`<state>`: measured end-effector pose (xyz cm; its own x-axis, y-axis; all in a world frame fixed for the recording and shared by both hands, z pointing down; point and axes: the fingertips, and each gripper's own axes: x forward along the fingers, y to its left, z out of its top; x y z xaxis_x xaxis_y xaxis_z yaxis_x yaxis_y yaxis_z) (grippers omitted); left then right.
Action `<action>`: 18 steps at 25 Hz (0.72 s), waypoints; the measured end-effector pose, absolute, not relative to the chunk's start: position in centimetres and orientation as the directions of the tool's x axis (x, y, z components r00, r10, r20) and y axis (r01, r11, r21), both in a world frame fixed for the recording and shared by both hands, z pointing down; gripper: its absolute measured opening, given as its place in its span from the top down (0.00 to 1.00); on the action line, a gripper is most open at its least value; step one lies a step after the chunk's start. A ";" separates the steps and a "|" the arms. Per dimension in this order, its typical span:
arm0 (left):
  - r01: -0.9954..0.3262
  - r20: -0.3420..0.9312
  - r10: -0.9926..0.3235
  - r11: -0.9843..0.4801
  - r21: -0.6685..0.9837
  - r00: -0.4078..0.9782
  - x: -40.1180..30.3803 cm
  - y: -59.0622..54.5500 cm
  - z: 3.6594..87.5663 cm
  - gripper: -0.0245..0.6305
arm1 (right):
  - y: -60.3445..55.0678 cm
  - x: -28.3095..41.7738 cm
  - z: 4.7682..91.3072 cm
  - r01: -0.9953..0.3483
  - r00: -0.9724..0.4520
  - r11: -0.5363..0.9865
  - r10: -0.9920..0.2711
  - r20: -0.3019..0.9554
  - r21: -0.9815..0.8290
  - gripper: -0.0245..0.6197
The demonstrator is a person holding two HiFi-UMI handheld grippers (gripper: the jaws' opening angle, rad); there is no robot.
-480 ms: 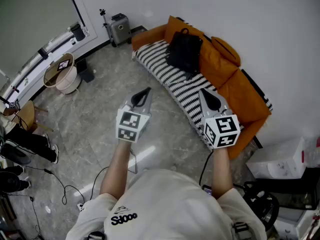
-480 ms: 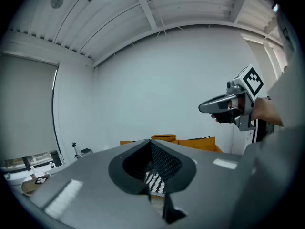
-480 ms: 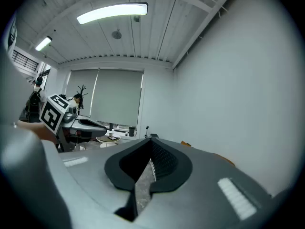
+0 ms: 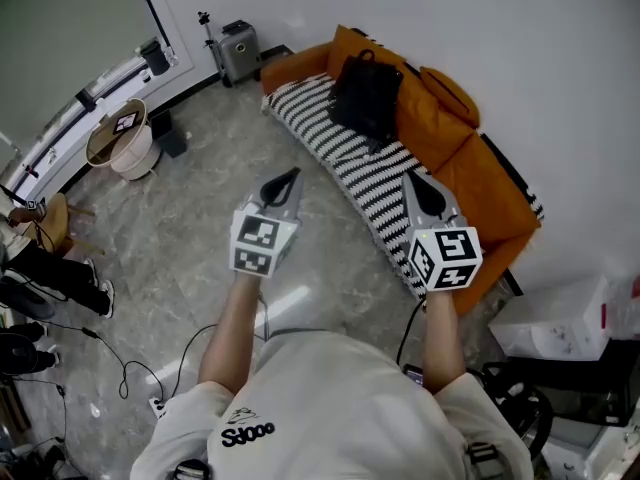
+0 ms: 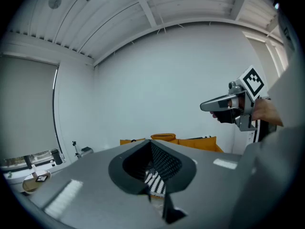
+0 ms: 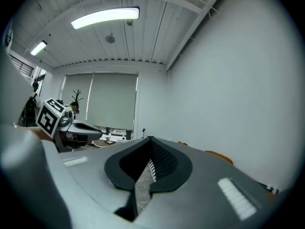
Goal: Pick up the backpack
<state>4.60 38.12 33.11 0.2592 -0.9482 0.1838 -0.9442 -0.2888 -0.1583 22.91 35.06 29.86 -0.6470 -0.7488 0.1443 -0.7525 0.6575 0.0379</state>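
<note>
A black backpack [image 4: 366, 96] leans upright against the orange back cushions of the sofa [image 4: 470, 173], on the black-and-white striped cover [image 4: 345, 163]. My left gripper [image 4: 290, 177] is held in the air over the floor, short of the sofa, shut and empty. Level with it to the right, my right gripper [image 4: 415, 182] hangs over the sofa's front edge, shut with nothing in it. In the left gripper view the jaws [image 5: 151, 144] are together, the sofa top [image 5: 164, 138] peeks above them, and the right gripper [image 5: 209, 106] shows at the right. The backpack is hidden in both gripper views.
Grey marble floor [image 4: 200, 228] lies between me and the sofa. A white round bin [image 4: 125, 138] and a grey case [image 4: 240, 53] stand at the far left by the window wall. Cables and shoes [image 4: 40, 278] lie at the left. White boxes [image 4: 560, 318] sit right of the sofa.
Both grippers and the view have shifted only slightly; the sofa sits marginally higher in the picture. Both grippers stay shut.
</note>
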 end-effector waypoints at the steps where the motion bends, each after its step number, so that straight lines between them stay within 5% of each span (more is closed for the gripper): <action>1: -0.945 0.187 -0.949 -0.286 -0.158 0.255 4.8 38.1 33.3 0.95 | 35.0 23.1 29.9 -0.745 -0.656 0.666 -0.742 0.137 0.035 0.96; 18: -0.951 0.234 -0.944 -0.270 -0.150 0.232 4.7 33.9 36.5 0.95 | 30.1 22.3 35.1 -0.689 -0.712 0.723 -0.665 0.228 -0.044 0.96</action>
